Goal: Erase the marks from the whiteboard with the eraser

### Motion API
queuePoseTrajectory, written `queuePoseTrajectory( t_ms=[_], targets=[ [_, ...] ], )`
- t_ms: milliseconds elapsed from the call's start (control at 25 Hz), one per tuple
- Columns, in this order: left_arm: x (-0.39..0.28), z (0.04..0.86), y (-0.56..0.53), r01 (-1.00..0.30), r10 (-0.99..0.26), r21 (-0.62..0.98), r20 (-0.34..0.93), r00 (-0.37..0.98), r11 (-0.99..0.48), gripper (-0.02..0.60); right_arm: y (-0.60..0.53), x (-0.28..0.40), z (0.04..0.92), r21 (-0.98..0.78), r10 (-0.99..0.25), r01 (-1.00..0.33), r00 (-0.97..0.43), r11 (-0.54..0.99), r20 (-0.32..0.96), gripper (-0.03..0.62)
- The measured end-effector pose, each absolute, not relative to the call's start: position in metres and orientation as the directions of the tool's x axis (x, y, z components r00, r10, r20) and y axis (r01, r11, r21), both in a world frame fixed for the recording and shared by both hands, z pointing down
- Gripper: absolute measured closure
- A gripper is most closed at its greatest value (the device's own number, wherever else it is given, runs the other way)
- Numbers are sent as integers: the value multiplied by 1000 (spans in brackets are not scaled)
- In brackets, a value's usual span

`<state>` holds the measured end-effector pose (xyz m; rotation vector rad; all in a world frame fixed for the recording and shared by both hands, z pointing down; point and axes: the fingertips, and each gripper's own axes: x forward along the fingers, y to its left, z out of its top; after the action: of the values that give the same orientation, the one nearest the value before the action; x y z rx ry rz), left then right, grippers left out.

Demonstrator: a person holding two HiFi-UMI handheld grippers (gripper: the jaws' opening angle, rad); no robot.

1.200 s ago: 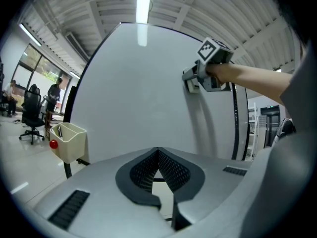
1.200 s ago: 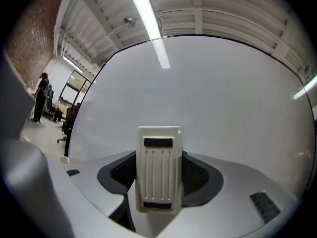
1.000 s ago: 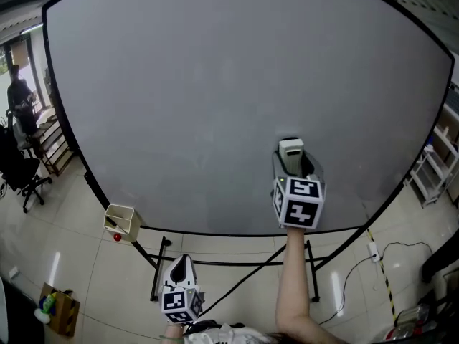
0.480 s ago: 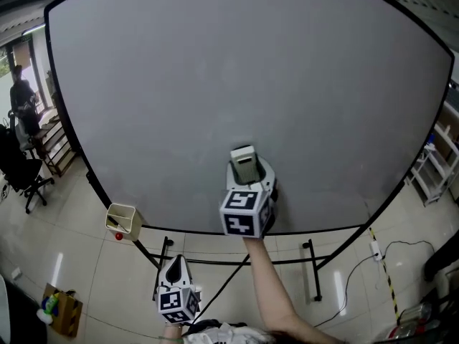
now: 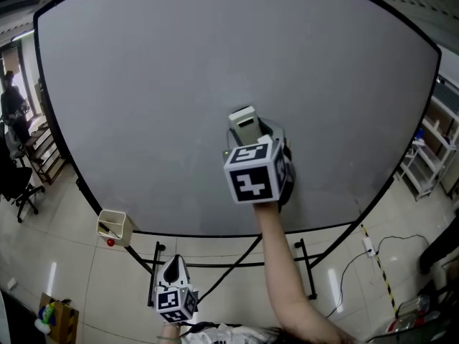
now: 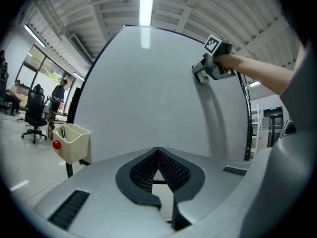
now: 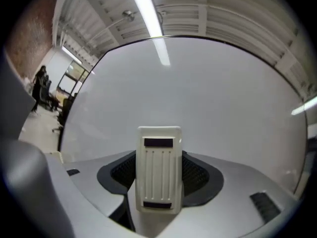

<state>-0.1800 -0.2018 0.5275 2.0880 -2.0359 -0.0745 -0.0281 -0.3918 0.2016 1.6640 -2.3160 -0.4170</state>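
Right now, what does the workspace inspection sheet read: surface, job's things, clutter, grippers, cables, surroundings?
Surface: whiteboard on a stand, no marks seen.
Job's things: eraser upright before the board's lower middle; contact cannot be told.
Clutter: beige bin at the board's lower left corner, red ball at its side.
Grippers: right gripper shut on the eraser; left gripper shut, empty, held low.
Cables: power strip and cable on the floor, right.
Surroundings: tiled floor, office chair left, shelving right.
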Motion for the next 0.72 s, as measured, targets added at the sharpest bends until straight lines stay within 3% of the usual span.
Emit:
queuePoseTrajectory(
  t_ms=[80,240,360,560,720],
  targets=[
    [-173,525,-205,-981,-992,189,111,61,-39,580,-393,-40,231,485,-968,-844,-251,228,18,318],
    [-167,520,-202,-982,-993,178,93,76,-59,580,-391,-63,333,603,-967,-759,-231,247,105,316],
    [-177,517,-196,-981,-995,192,86,50,-33,580,-389,-66,362,555,-948,-771,-287,313,137,316],
    [-191,529,-190,-978,-993,207,115,30,-5,580,-376,-34,221,452,-950,-855,-309,254,-51,316],
    [-185,520,-192,-974,-995,225,101,26,-3,580,-395,-24,169,476,-968,-854,-250,210,-22,316]
  ],
)
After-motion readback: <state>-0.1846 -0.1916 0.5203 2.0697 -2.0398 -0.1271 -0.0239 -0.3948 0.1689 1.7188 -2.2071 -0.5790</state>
